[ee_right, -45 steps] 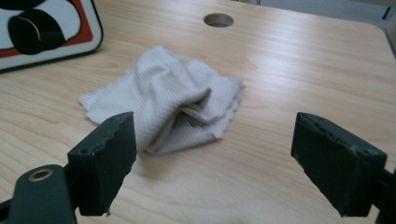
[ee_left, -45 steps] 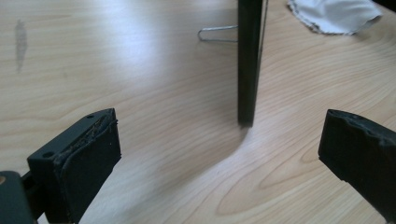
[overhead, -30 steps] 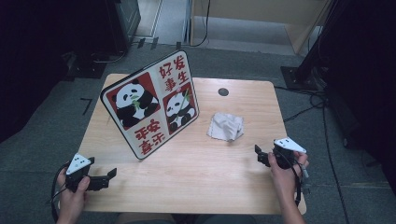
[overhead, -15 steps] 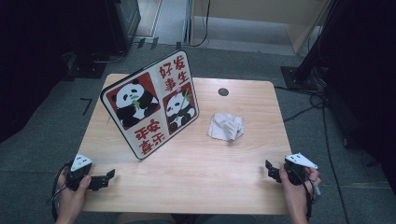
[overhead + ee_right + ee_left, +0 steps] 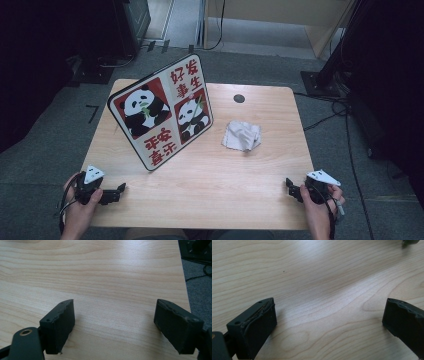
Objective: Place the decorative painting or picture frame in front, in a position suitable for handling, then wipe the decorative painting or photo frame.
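Trouble is most likely to come from the panda board (image 5: 162,112), which stands tilted on the table (image 5: 225,175) and seems to rest only on its lower edge. The cloth (image 5: 242,135) lies crumpled just to the right of the board, apart from it, and it looks like the thing to be picked up. Both grippers are well in front of the board, near the front edge of the table: the left gripper (image 5: 116,191) in front of the board's left side and the right gripper (image 5: 291,186) far to its right. Each one has its jaws wide apart with nothing between them, and only bare wood is under them in the two gripper views. If the right gripper reaches for the cloth on a path too close to the board, it could push the board and tip it over. A shallow pinch could also catch only one fold, so the cloth slips out.
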### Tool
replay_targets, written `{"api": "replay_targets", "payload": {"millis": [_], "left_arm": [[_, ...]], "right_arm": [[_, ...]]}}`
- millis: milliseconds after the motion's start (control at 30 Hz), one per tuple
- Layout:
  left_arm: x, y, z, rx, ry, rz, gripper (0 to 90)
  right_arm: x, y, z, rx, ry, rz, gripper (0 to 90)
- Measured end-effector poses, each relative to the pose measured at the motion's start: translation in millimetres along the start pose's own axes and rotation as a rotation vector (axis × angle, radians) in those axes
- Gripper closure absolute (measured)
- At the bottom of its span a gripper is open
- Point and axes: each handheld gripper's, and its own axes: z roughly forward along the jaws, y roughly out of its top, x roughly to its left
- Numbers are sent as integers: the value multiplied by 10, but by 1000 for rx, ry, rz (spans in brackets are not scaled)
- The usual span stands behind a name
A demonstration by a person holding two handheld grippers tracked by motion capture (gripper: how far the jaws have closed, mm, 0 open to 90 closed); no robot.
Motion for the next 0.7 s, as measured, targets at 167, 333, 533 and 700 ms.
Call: {"api": "replay_targets", "payload": {"millis": [167, 333, 533, 700], "left_arm": [[-1, 1, 0, 2, 1, 0, 0], [-1, 2, 1, 2, 1, -1, 0], [1, 5, 5, 1, 2, -4, 0], [4, 11, 10, 1, 3, -4, 0]], "right_arm": [[2, -1, 1, 1, -2, 2, 162], [1, -2, 4, 4, -3, 1, 136], [-1, -3, 4, 15, -9, 8, 100], [-2, -6, 4, 21, -9, 6, 77]]}}
